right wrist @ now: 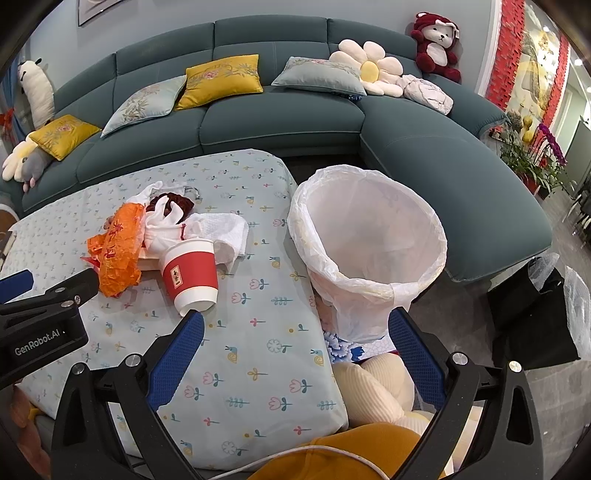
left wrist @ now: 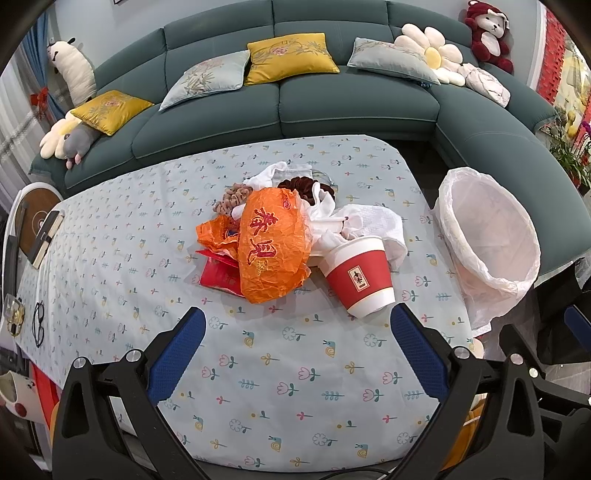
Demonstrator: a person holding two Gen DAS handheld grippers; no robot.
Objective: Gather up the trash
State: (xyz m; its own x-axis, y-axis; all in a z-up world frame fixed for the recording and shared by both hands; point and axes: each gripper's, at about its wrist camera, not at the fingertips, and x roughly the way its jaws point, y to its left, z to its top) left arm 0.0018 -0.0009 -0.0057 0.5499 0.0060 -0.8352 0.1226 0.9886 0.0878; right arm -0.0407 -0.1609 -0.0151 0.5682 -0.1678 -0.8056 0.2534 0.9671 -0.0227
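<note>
**Inspector:** Behind the work area runs a teal sectional sofa carrying yellow and grey cushions, a daisy-shaped pillow and a dark red plush bear. Report the surface.

**Assistant:** One bench, covered in pale blue cloth printed with tulips and snails. Just off its right edge stands a bin lined with a thin white bag, mouth open and tilted toward the cameras.

**Inspector:** Condition of the trash?

**Assistant:** Piled together near the bench's middle. Largest item is a crumpled orange plastic bag with red characters, lying over a flat red packet. White tissues are bunched behind and to its right. A paper cup, white with a red band and a small label, lies tipped on its side, base toward the cameras, mouth against the tissues. A dark red scrunchie and a tan one sit at the far side of the pile.

**Inspector:** Position relative to each claw?

**Assistant:** Left claw is spread wide and empty, blue pads apart; the pile lies just ahead of it, the cup nearest its right finger. Right claw is likewise released and empty, spanning the bench's right edge: cup just beyond its left fingertip, bin just beyond its right.

**Inspector:** Contact?

**Assistant:** None confirmed; the right claw's left fingertip looks near the cup's base, but I cannot tell whether they touch.
</note>
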